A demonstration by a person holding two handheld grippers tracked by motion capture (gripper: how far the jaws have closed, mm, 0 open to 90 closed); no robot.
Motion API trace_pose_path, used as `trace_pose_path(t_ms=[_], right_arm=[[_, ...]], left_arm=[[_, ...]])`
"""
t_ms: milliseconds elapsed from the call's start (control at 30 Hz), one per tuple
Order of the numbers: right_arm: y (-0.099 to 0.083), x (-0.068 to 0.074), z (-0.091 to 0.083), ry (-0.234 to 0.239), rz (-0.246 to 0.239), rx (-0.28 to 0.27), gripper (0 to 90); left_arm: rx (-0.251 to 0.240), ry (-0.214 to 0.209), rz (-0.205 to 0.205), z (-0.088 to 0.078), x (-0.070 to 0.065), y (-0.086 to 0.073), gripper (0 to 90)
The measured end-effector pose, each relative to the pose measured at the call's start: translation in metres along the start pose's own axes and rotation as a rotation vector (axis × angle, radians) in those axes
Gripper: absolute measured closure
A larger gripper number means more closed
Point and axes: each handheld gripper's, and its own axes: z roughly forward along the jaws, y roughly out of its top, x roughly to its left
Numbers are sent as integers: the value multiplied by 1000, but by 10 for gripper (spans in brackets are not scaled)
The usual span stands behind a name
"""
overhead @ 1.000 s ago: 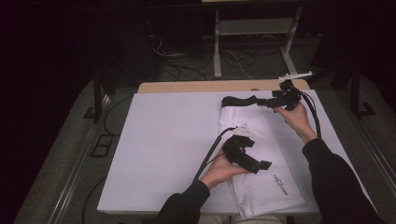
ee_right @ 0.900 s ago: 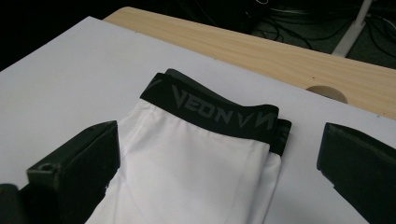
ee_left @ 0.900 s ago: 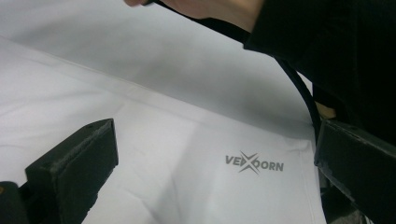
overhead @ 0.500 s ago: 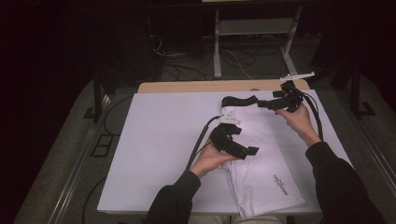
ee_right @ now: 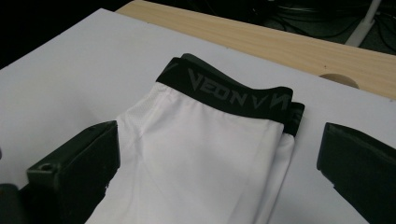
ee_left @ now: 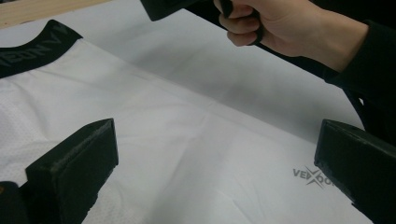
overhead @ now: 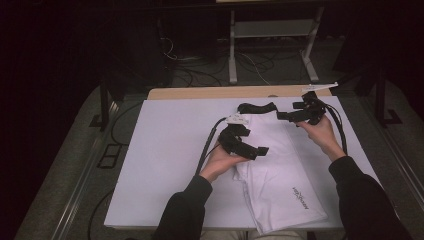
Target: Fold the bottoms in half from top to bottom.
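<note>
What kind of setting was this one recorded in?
Probably a lab or studio recording bench: a table under a white cover, loose cables on the floor, a metal stand behind, dark surroundings. White shorts lie on it.

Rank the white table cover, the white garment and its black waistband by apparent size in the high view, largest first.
1. white table cover
2. white garment, folded lengthwise on the cover
3. black waistband, a narrow strip at the garment's far end, clearly smallest
</note>
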Motion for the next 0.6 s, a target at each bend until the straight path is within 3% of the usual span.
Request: trace_pose_path(t_ms=[600], right_arm=[[-11, -6, 2, 5, 14, 15, 0]], left_arm=[[-13, 35, -37, -3, 33, 9, 0]])
